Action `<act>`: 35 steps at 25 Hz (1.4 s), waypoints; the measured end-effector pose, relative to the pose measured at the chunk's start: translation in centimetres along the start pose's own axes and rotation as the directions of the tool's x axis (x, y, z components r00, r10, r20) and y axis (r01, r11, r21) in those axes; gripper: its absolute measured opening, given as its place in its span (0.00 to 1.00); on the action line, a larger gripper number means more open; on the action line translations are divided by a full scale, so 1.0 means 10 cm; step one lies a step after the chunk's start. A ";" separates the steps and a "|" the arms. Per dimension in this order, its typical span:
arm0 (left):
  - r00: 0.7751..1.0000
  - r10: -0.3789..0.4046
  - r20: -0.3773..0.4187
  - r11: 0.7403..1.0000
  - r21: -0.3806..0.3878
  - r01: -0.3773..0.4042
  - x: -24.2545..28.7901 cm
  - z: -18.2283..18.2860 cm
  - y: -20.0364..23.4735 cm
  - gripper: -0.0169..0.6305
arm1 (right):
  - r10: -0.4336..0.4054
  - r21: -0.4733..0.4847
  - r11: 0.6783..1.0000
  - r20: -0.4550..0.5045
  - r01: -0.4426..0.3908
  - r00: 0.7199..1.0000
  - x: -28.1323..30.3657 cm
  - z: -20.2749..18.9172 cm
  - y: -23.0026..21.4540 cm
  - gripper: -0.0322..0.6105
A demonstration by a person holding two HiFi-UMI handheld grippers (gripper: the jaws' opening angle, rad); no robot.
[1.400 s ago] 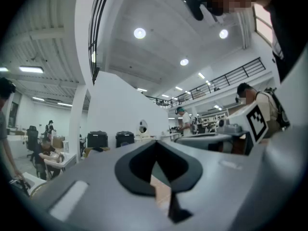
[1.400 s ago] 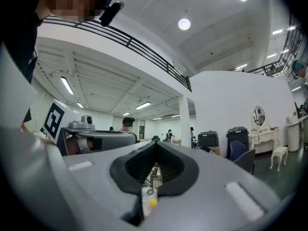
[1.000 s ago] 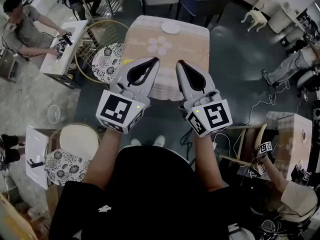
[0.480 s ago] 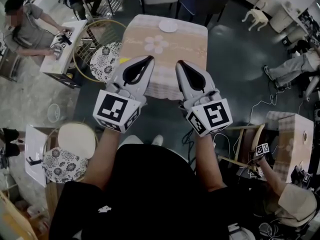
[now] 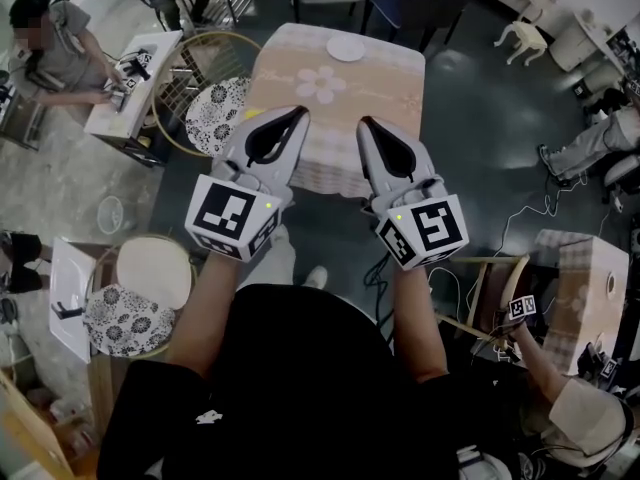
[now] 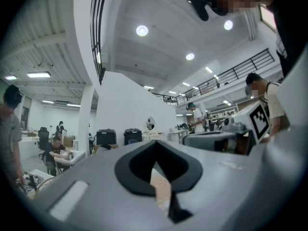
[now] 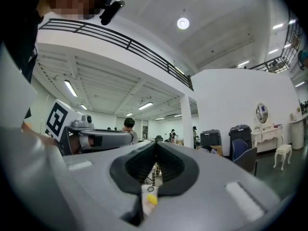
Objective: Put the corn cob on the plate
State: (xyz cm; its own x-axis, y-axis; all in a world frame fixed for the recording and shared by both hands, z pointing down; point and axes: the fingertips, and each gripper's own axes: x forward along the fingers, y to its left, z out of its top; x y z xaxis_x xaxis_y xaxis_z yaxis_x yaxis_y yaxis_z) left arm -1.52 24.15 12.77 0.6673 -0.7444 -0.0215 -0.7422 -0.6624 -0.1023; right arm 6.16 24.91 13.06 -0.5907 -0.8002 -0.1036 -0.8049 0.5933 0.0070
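A small table (image 5: 385, 83) with a beige flowered cloth stands ahead of me, and a white plate (image 5: 346, 48) sits near its far edge. In the head view the corn cob (image 5: 251, 114) is only a yellow speck at the table's near left edge, beside the left jaws. In the right gripper view it shows as a yellow bit (image 7: 151, 199) through the gap under the jaws. My left gripper (image 5: 300, 114) and right gripper (image 5: 364, 122) are held side by side in front of the table, both shut and empty. Cloth (image 6: 159, 189) shows below the left jaws.
A round wicker chair with a floral cushion (image 5: 215, 108) stands left of the table, and another (image 5: 130, 313) is at my lower left. Dark chairs (image 5: 405, 8) stand behind the table. People sit at desks on the left (image 5: 60, 48) and at the lower right (image 5: 560, 368).
Both grippers stay shut and side by side. The scene has shifted slightly as the person stepped toward the table.
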 end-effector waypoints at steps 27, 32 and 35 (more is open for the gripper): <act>0.999 0.013 -0.037 1.000 -0.028 -0.014 0.76 -0.35 1.08 0.03 | 0.017 0.007 1.000 -0.045 -0.017 0.999 1.20 -0.28 -0.51 0.05; 0.999 0.000 -0.048 0.999 -0.033 -0.001 0.96 -0.40 1.25 0.03 | 0.019 0.011 1.000 -0.061 -0.018 0.998 1.44 -0.33 -0.65 0.05; 0.999 -0.007 -0.052 0.999 -0.035 0.005 1.05 -0.42 1.37 0.03 | 0.013 0.016 1.000 -0.066 -0.012 0.998 1.58 -0.35 -0.71 0.05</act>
State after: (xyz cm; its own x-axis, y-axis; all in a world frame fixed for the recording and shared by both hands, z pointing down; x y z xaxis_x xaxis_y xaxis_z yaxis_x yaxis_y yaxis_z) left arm -4.92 6.88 15.33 0.6683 -0.7433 0.0311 -0.7405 -0.6686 -0.0680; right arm 2.37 7.70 14.85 -0.6034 -0.7966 -0.0379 -0.7969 0.6040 -0.0079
